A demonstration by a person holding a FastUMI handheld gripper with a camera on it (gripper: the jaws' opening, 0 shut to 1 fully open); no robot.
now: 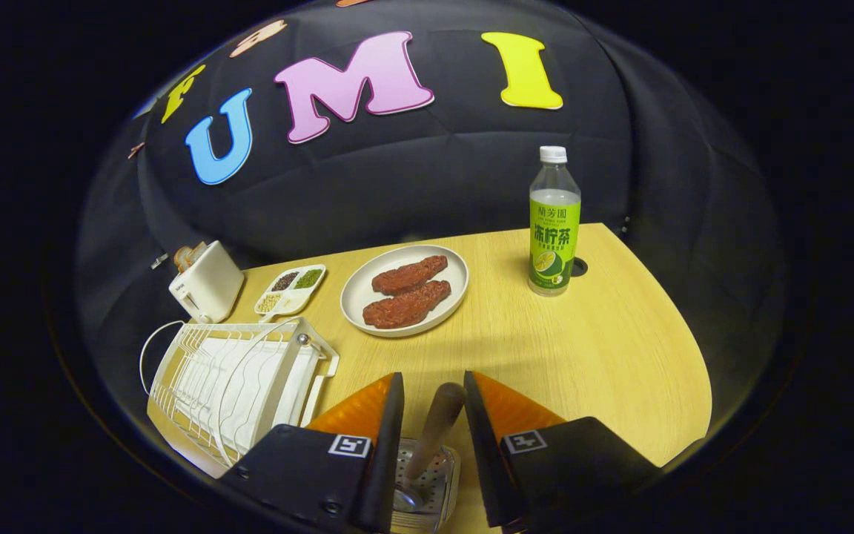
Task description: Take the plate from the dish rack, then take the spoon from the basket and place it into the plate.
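Gripper [433, 393] jaws spread around the spoon [434, 426] handle, untouched, bowl half hidden in basket [427, 486], rack [238, 382] partly cut off.

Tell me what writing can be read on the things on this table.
Bottle: printed label, too small to read surely.
Toaster: no writing visible.
Gripper, open on either side of the spoon handle: square coded tags, no words.

Left of plate [405, 291]: tray [290, 289], toaster [206, 282]. Right: bottle [554, 222]. Nearer: dish rack [238, 382], basket [427, 486] holding spoon [434, 426] between open fingers of gripper [432, 393].
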